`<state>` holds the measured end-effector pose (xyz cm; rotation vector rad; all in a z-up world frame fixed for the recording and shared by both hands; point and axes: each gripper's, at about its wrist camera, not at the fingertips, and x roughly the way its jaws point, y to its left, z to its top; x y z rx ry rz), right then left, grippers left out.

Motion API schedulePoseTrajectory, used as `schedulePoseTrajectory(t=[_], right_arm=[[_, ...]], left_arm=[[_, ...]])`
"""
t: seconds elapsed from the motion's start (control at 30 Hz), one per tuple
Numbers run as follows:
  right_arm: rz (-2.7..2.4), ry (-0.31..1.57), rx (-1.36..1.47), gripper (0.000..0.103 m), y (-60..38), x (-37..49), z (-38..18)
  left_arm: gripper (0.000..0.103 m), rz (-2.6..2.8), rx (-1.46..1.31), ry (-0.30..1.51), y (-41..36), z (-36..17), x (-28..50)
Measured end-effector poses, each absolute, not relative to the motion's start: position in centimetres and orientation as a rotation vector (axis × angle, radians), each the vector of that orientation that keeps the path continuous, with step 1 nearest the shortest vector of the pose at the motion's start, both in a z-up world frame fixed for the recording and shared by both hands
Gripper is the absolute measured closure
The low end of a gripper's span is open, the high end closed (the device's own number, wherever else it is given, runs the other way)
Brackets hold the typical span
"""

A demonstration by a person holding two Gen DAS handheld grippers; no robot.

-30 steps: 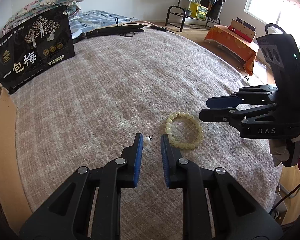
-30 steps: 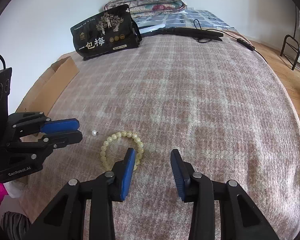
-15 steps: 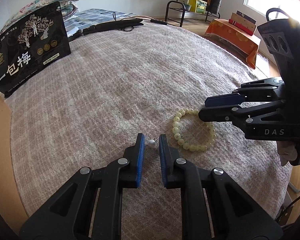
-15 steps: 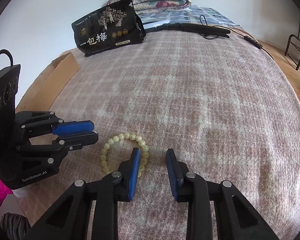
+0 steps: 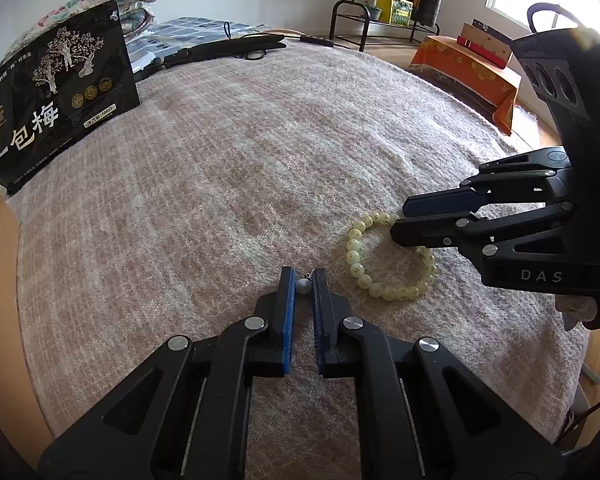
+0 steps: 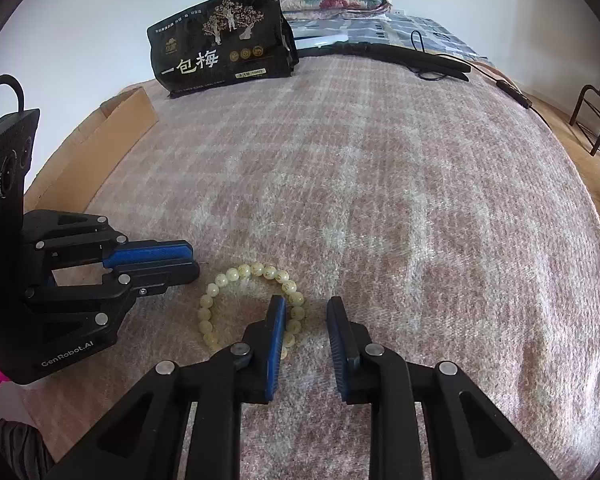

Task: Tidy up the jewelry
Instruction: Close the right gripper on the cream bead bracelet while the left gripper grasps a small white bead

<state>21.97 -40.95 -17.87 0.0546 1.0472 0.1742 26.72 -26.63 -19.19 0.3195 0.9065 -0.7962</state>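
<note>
A yellow bead bracelet (image 5: 384, 256) lies on the pink plaid blanket (image 5: 228, 168); it also shows in the right wrist view (image 6: 236, 280). A small white pearl earring (image 5: 303, 286) sits between my left gripper's (image 5: 303, 280) blue pads, which are closed on it. My right gripper (image 6: 305, 312) is partly open, low over the bracelet's right side, with its left finger inside the ring. In the left wrist view the right gripper (image 5: 400, 216) covers the bracelet's far right part.
A black snack bag (image 6: 224, 52) stands at the far end of the blanket. A black hair straightener with cord (image 6: 412, 60) lies behind it. A cardboard box (image 6: 92, 152) borders the left edge. An orange-draped table (image 5: 468, 68) stands beyond the bed.
My left gripper closed its jaws onto the pearl earring. My right gripper narrowed and moved forward over the bracelet's right side.
</note>
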Motion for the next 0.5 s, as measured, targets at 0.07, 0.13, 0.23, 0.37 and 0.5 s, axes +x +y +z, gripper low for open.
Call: schedulePoseTrajectory(t=[0.07, 0.13, 0.23, 0.37, 0.5], right_arm=[[0.175, 1.05, 0.044, 0.082, -40.8, 22.0, -17.9], [0.182, 1.055, 0.021, 0.08, -40.5, 22.0, -17.9], [0.177, 1.064, -0.007, 0.079, -40.2, 22.1, -18.0], [0.176, 1.066, -0.038, 0.096, -39.8, 22.2, -18.0], [0.177, 1.053, -0.039, 0.098, -39.6, 21.9, -17.7]], left_arm=[[0.097, -0.796, 0.321, 0.906, -26.6, -19.2, 26.7], [0.097, -0.795, 0.32, 0.906, -26.6, -19.2, 26.7], [0.097, -0.795, 0.314, 0.904, -26.6, -19.2, 26.7], [0.097, -0.791, 0.31, 0.901, -26.5, -19.1, 26.7], [0.097, -0.781, 0.298, 0.896, -26.3, -18.9, 26.8]])
